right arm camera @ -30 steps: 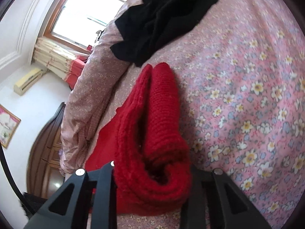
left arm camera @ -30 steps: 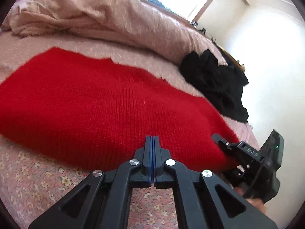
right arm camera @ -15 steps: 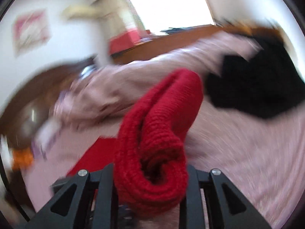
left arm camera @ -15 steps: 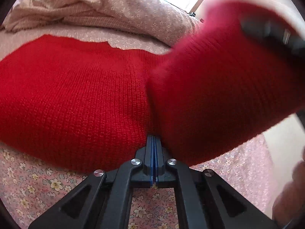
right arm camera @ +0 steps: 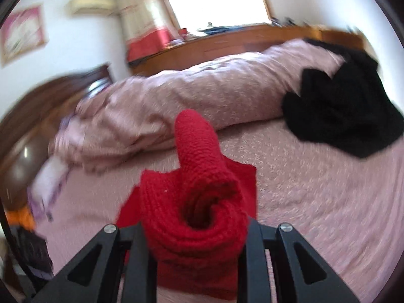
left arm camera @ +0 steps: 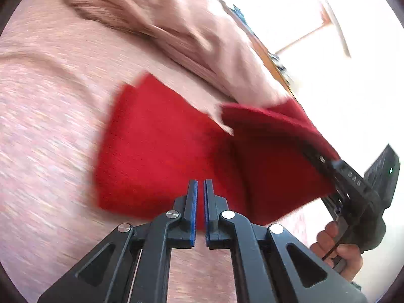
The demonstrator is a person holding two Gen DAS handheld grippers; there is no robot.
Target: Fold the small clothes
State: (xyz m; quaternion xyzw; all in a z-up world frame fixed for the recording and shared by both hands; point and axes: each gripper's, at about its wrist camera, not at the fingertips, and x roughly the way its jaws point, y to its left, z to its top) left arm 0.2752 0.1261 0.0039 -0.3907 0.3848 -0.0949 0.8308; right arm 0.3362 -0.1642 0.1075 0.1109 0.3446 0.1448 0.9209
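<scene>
Bedroom, bright window (right arm camera: 214,0) at the back, a framed picture (right arm camera: 22,32) on the wall, and the whole game is on the bed (left arm camera: 50,101) with its pink flowered sheet. A pink quilt (right arm camera: 202,88) lies bunched along the bed's far edge, and a black garment (right arm camera: 341,116) sits crumpled against it toward the far right corner, well apart from the action.

The red knit garment (left arm camera: 156,151) lies around the middle of the bed, its left part flat on the sheet. Its right side is up in the air: the right gripper (right arm camera: 195,227) has a thick bunched roll of the knit pinched between its fingers, and the cloth hangs from there down to the sheet. From the left camera you can see the hand (left arm camera: 338,247) around that gripper's handle at the right.

The left gripper (left arm camera: 199,184) hovers over the near edge of the red knit. Its blue pads (left arm camera: 194,202) stand a thin slit apart with nothing between them. The picture is smeared, so whether the tips touch the cloth is hard to call.
</scene>
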